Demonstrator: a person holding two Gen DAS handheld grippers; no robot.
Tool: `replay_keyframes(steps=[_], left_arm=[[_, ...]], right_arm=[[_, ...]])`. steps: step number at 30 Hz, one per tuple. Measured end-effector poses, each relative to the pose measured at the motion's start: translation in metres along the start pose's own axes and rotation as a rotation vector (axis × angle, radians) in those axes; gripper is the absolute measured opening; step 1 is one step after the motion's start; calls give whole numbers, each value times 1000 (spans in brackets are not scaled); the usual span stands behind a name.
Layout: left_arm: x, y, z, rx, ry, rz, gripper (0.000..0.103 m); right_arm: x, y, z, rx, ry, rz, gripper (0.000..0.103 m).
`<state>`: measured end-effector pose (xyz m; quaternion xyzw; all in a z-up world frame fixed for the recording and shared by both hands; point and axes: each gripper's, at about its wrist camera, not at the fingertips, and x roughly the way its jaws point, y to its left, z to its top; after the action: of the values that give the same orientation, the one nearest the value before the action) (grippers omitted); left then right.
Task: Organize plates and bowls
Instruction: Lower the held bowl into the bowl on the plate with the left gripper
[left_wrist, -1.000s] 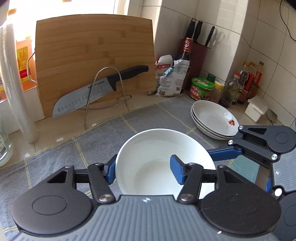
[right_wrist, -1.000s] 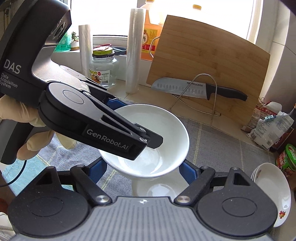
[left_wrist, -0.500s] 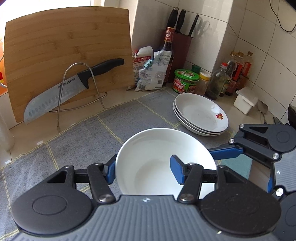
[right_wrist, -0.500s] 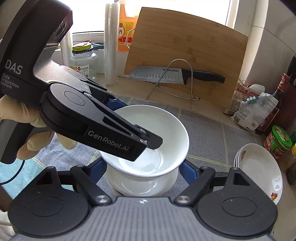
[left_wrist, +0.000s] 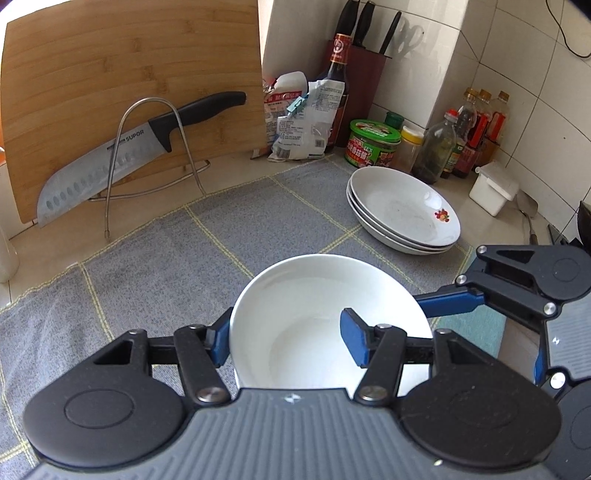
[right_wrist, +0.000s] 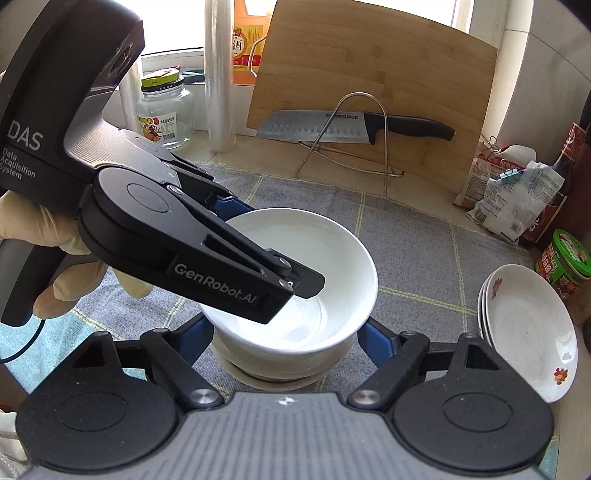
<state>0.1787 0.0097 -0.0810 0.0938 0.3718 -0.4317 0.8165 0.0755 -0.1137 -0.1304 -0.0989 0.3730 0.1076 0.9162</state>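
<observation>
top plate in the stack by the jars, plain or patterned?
White, with one small red floral motif near the rim of the top plate. Left wrist view shows it best.

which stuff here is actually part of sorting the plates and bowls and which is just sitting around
Job:
white bowl held by the left gripper
bowl beneath it, between the right gripper fingers
stacked plates

Lying about:
knife
cutting board
green-lidded tub
glass jar

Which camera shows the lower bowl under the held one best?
The right wrist view: the lower bowl shows beneath the held bowl. In the left wrist view the held bowl covers it entirely.
</observation>
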Motion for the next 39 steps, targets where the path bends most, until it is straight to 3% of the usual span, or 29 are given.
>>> replay_keyframes(steps=[39], left_arm=[[3,-3,-4,38,1,8,59]], right_arm=[[5,-3,-1,35,18,32,88]])
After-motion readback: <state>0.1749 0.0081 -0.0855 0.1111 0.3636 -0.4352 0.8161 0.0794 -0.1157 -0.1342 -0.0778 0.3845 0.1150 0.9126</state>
